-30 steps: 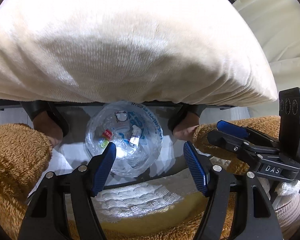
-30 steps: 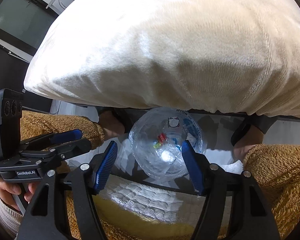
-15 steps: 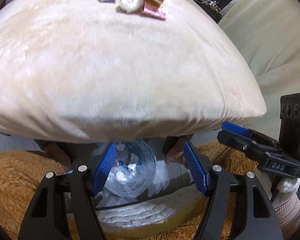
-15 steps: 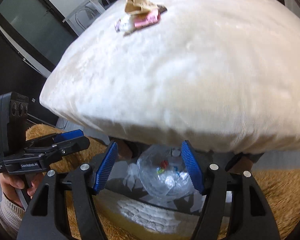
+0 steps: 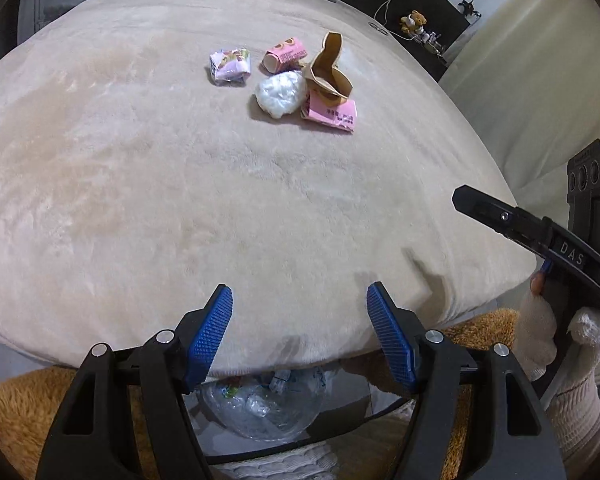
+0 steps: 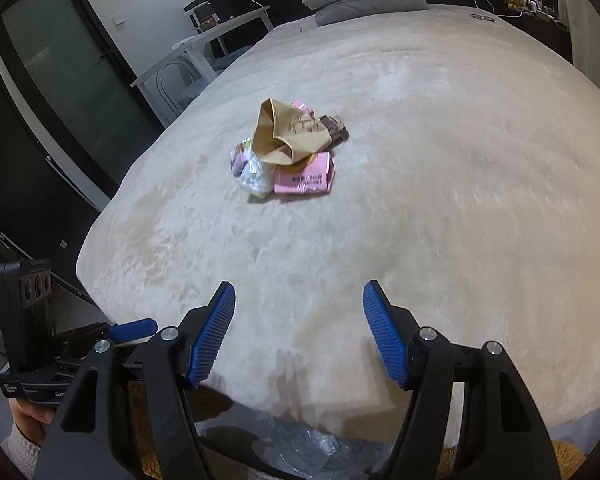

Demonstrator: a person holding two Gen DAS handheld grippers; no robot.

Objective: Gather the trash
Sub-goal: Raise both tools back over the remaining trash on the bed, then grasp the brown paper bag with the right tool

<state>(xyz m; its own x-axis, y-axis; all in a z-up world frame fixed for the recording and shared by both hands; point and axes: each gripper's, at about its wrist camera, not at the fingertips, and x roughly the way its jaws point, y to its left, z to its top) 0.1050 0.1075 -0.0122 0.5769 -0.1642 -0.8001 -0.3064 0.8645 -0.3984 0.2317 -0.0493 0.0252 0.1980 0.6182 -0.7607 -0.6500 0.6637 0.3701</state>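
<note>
Both views lifted from under the bed edge up onto the cream blanket (image 5: 180,184); trash bag (image 5: 268,404) now low at frame bottom, partly hidden.

Left gripper (image 5: 300,334) spread wide, nothing held. Right gripper (image 6: 298,330) likewise wide, nothing held. Both well short of the litter.

Trash cluster mid-blanket: brown paper bag (image 5: 328,72), white crumpled wad (image 5: 282,94), pink wrapper (image 5: 332,112), pink box (image 5: 284,55), pastel packet (image 5: 229,66) slightly apart.

Step judged: approach for a fresh pickup. Next: reach forward, descend on one piece, close, carry back to bag.
</note>
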